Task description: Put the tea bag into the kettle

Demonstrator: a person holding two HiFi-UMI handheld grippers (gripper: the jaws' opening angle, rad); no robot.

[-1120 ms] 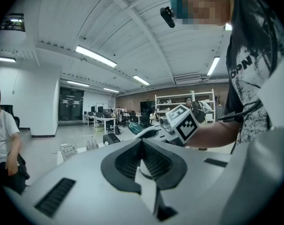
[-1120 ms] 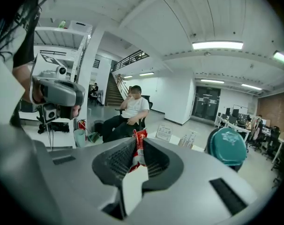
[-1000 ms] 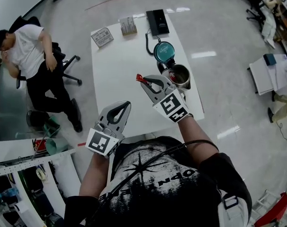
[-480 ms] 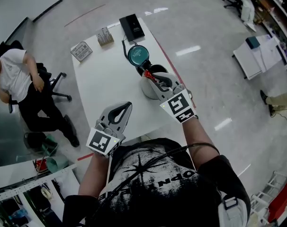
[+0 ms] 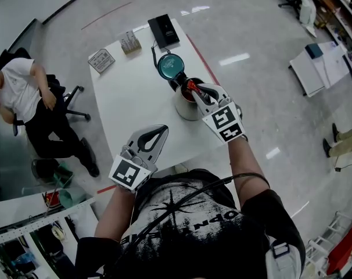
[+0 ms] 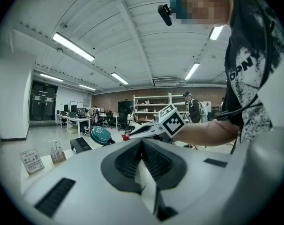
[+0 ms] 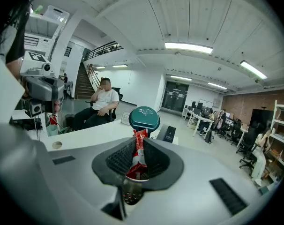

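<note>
Holding a crumpled red tea bag [image 7: 138, 150] tight between its dark ribbed pads, your right gripper [image 5: 194, 89] hangs directly over the open mouth of the round steel kettle [image 5: 185, 109]. The bag's lower end dangles just above the rim, and its upper end pokes out past the jaw tips. The bag is not yet inside. The kettle's teal round lid [image 5: 170, 67] stands tipped back on the far side of the opening. In the right gripper view you look straight down past the bag into the shiny interior. Your left gripper [image 5: 162, 130] has its jaws pressed together with nothing between them. It sits over the near edge of the white table [image 5: 135, 97], well apart from the kettle. At the table's far end lie a flat black box [image 5: 164, 31] and two small printed cards [image 5: 101, 60]. Beyond the table's left side, a person in a white shirt [image 5: 22, 92] sits on a black office chair [image 5: 71, 106].
</note>
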